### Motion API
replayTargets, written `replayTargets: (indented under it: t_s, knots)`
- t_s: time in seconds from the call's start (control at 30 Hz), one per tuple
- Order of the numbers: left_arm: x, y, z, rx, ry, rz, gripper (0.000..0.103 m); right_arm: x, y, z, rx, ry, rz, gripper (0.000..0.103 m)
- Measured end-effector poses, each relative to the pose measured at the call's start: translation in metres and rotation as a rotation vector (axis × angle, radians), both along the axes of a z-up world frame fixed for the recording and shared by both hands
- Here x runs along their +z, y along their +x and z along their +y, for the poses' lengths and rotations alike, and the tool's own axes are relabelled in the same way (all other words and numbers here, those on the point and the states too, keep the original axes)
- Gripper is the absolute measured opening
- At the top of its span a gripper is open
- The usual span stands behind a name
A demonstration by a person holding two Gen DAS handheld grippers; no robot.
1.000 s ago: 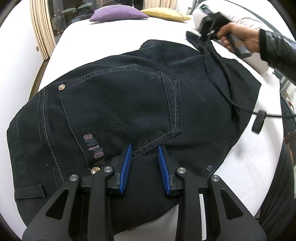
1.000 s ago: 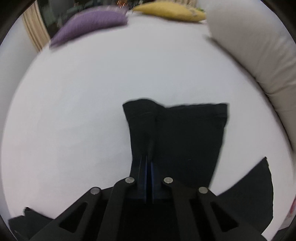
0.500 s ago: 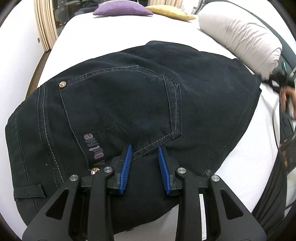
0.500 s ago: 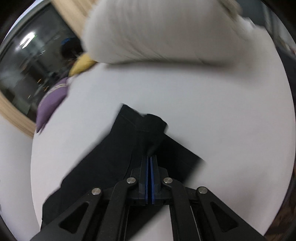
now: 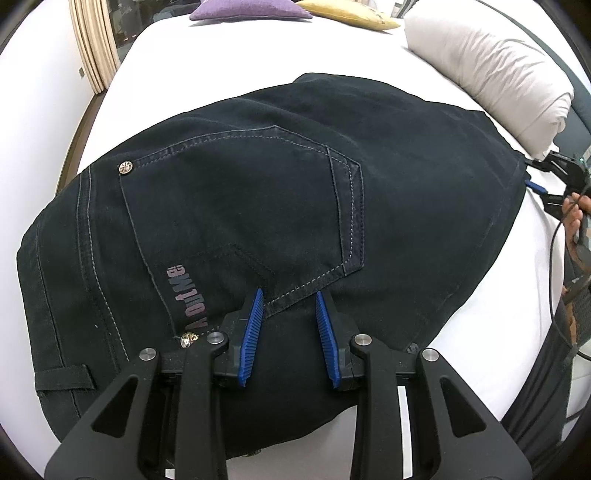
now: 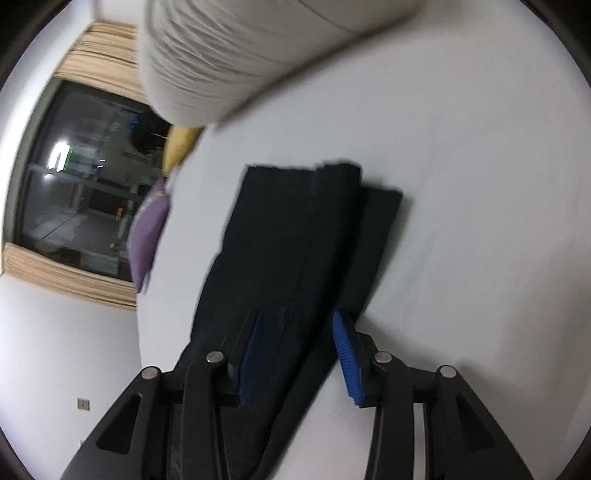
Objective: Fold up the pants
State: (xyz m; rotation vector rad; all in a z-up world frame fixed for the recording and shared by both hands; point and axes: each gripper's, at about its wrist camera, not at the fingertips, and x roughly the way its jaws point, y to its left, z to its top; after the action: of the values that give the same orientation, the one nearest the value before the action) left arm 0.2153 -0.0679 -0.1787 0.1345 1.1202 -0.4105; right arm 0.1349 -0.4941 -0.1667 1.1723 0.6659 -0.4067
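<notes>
1 white bed (image 5: 229, 59) | 1 black pants (image 5: 258, 206) spread at centre, 2 leg ends (image 6: 314, 221) stacked | 3 pillows: white (image 5: 487, 70) 2 o'clock, purple (image 5: 251, 9) 12, yellow (image 5: 351, 14) 1 | 2 grippers: left gripper (image 5: 290, 332) 6 o'clock wide over pocket, right gripper (image 6: 297, 354) wide, gripping nothing

The only lettering sits on the black pants (image 5: 258, 206), printed in faded pinkish-grey along the left edge of the back pocket (image 5: 240, 221), close to the lower rivet (image 5: 189, 338). It runs sideways in the left wrist view and reads roughly "A OutMe!" or similar; the middle letters are too worn and distorted to make out for certain. The two metal rivets carry a small embossed pattern, with no readable characters. The right wrist view shows no text at all.
</notes>
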Motion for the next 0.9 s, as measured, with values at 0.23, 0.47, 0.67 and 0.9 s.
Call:
replayTargets:
  t_s: [0.23, 0.47, 0.67, 0.9]
  knots:
    - [0.000, -0.003, 0.003, 0.000, -0.006, -0.002, 0.028, -0.009, 0.009, -0.004, -0.043, 0.084, -0.005, 0.042]
    - [0.001, -0.004, 0.005, -0.014, -0.005, -0.002, 0.028, -0.027, 0.006, -0.015, -0.060, 0.138, -0.058, 0.004]
    - [0.002, -0.004, 0.009, -0.029, -0.009, 0.006, 0.028, -0.025, -0.027, -0.019, -0.103, 0.085, -0.078, 0.002]
    - [0.004, -0.004, 0.009, -0.019, -0.014, 0.009, 0.028, -0.020, -0.026, -0.018, -0.094, 0.072, -0.123, 0.005]
